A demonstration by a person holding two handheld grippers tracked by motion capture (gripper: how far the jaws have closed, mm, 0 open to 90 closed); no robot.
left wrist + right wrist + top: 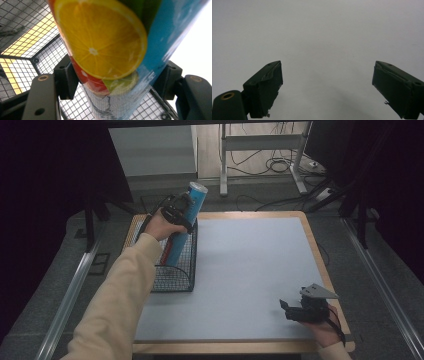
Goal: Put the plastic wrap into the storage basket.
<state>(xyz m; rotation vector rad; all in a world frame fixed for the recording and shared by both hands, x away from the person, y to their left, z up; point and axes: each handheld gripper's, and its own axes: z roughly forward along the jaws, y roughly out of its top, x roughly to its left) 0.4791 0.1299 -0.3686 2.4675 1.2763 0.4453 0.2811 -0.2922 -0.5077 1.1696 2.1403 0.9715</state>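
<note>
— From where you stand, what has the left gripper got hold of?

— A tall blue cardboard tube with fruit printed on it, an orange slice plain to see in the left gripper view. Its jaws are clamped on the tube from either side, about halfway up its length.

— And where is the tube itself?

— At the far left of the table, its lower end down inside the black wire mesh basket, its capped top sticking well above the rim. It leans: the long axis runs from the basket floor up and away from the person, tipped toward the far right. So it is neither upright nor lying flat.

— Going in or coming out, would you say?

— I can't tell from this. Either way, I'd judge the move turns on that long axis: the tube has to travel along its own length to clear or enter the mesh walls, and the jaws grip across it, so the wrist sets the tilt.

— The other hand?

— The right gripper rests near the front right corner of the pale grey table, well apart from the basket. Its jaws stand wide with nothing between them, just bare surface ahead in the right gripper view. The left is plainly the nearer one.
</note>
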